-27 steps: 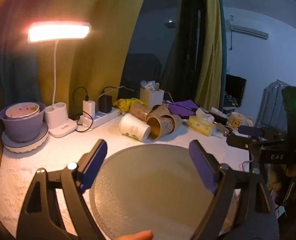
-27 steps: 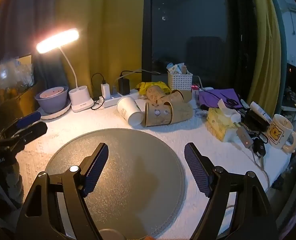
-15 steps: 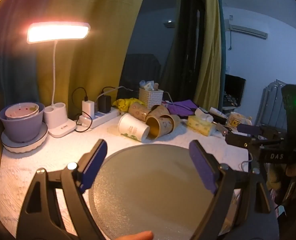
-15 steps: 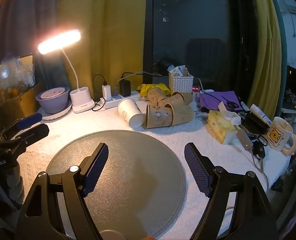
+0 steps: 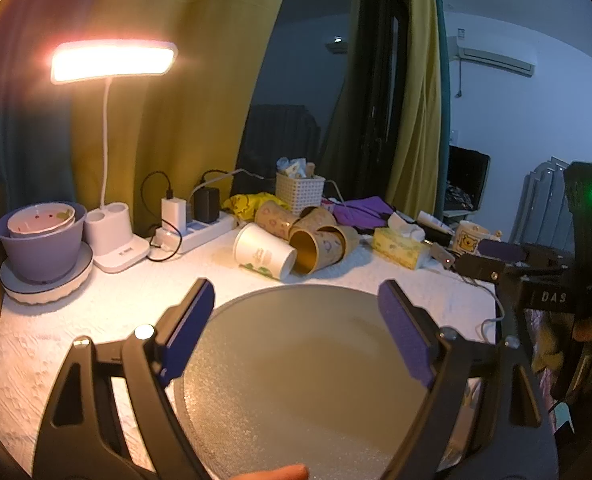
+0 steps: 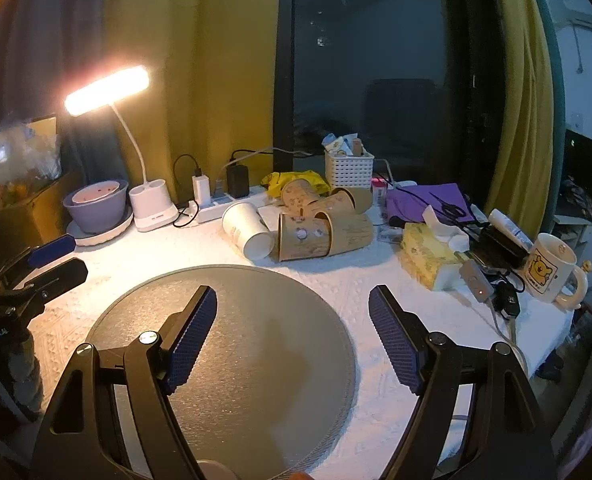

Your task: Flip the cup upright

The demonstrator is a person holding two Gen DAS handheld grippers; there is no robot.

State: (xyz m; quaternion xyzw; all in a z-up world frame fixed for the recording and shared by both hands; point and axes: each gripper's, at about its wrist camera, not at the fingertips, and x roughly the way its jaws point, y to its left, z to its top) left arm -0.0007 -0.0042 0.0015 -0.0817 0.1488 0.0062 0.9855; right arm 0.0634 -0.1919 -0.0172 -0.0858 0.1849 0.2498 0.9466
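Note:
A white paper cup [image 5: 264, 252] [image 6: 247, 230] lies on its side behind a round grey mat [image 5: 307, 376] [image 6: 232, 360]. Several brown paper cups [image 5: 319, 240] [image 6: 319, 228] lie on their sides in a heap to its right. My left gripper [image 5: 296, 332] is open and empty above the mat; it also shows at the left edge of the right wrist view [image 6: 52, 264]. My right gripper [image 6: 294, 328] is open and empty above the mat; it also shows at the right of the left wrist view [image 5: 495, 256]. Both are well short of the cups.
A lit desk lamp [image 5: 112, 236] [image 6: 152, 208], stacked purple bowls [image 5: 42, 240], a power strip [image 6: 232, 204], a white basket [image 6: 347, 168], a tissue box [image 6: 431, 256] and a bear mug [image 6: 551, 268] crowd the white table's back and right.
Both views have shifted very slightly; the cups sit a touch nearer in the right wrist view. Both grippers stay open and nothing was touched.

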